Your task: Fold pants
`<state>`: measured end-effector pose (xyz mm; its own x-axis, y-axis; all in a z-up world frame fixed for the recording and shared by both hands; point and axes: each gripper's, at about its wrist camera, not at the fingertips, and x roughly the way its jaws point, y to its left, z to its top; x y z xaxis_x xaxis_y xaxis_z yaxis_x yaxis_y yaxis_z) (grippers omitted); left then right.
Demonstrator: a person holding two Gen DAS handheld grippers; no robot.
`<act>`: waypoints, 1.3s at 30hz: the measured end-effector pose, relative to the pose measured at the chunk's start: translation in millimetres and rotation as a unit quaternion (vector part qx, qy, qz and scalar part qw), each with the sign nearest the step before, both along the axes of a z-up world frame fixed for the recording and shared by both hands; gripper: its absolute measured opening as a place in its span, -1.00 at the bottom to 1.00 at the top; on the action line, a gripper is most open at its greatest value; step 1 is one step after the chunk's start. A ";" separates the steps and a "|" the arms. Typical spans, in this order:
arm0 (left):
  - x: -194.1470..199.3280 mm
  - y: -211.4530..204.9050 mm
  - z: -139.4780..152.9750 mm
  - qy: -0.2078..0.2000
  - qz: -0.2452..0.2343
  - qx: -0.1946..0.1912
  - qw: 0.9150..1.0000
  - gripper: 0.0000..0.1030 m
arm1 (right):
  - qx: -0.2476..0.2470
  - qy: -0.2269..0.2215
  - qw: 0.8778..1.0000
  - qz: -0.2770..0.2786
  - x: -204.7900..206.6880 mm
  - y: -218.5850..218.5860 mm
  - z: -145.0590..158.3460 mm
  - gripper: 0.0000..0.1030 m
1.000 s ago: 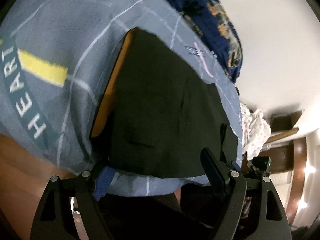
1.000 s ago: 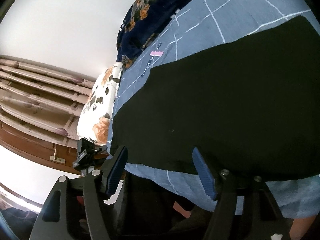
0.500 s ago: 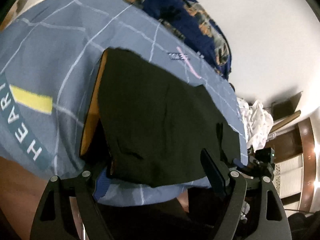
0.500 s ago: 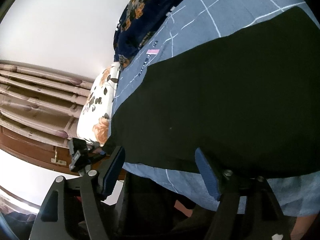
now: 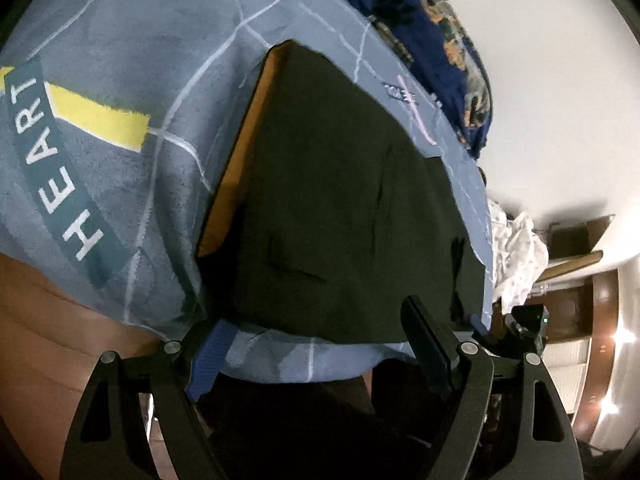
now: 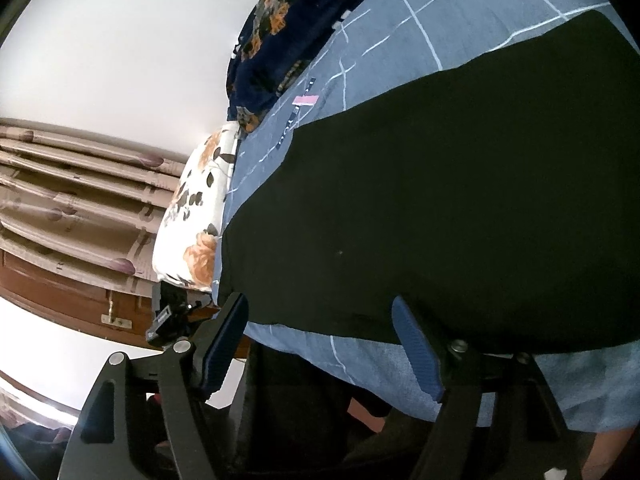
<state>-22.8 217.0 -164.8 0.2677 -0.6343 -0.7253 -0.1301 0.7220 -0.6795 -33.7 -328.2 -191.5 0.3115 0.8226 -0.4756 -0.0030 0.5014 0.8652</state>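
Black pants [image 5: 340, 200] lie flat on a blue-grey bedspread [image 5: 120, 92]; an orange lining strip [image 5: 236, 160] shows along their left edge. My left gripper [image 5: 316, 340] is open and empty, just short of the pants' near edge. In the right wrist view the pants [image 6: 440, 208] fill the middle and right. My right gripper [image 6: 320, 344] is open and empty at their near edge, at the bed's side.
A dark floral blanket [image 5: 432, 24] lies at the bed's far side, also in the right wrist view [image 6: 288, 36]. A white floral pillow [image 6: 196, 216] sits at the bed's left end. White cloth [image 5: 516, 252], brown wooden furniture [image 5: 576, 300] and curtains [image 6: 60, 192] stand beyond.
The left gripper's view swung and moved in closer to the pants' near edge. The right gripper barely moved. Both stay open.
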 end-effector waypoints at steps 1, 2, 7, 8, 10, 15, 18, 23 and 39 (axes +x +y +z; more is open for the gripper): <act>2.4 1.8 1.0 -0.004 0.006 -0.005 1.000 0.58 | 0.004 0.003 1.000 0.000 0.1 -0.3 -1.3 0.44; 6.7 1.9 0.3 -0.004 0.009 -0.005 1.000 0.58 | 0.006 0.005 1.000 0.000 -0.5 -0.1 -1.9 0.44; 11.3 -0.5 3.3 -0.038 0.006 -0.010 0.999 0.58 | 0.001 0.000 1.000 0.004 -1.9 2.1 2.1 0.44; 9.0 -2.7 7.4 -0.056 0.000 -0.008 0.998 0.58 | 0.001 -0.002 1.000 0.003 -2.2 1.6 3.0 0.45; 3.8 -4.2 18.8 -0.095 -0.009 -0.011 0.995 0.58 | 0.002 -0.002 1.000 0.001 -1.6 0.4 3.1 0.49; 11.9 -2.2 5.9 -0.078 -0.012 0.014 0.997 0.56 | 0.007 0.012 1.000 -0.002 -1.1 1.5 -4.8 0.51; 16.4 -1.5 0.5 -0.068 0.000 0.006 0.998 0.56 | 0.001 0.002 1.000 0.004 -2.3 4.2 0.9 0.51; 29.3 -1.2 -3.9 -0.045 0.015 -0.009 0.999 0.57 | 0.002 0.004 1.000 0.004 -0.5 4.7 1.6 0.52; 25.9 -82.9 101.2 -0.177 -0.080 0.110 0.975 -0.44 | 0.042 0.001 0.999 -0.017 4.5 -3.9 -0.9 0.52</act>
<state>3.1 134.1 -63.5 0.4362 -0.5277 -0.7289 0.2116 0.8475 -0.4869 -29.2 -332.0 -192.5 0.3389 0.8488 -0.4059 0.0153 0.4264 0.9044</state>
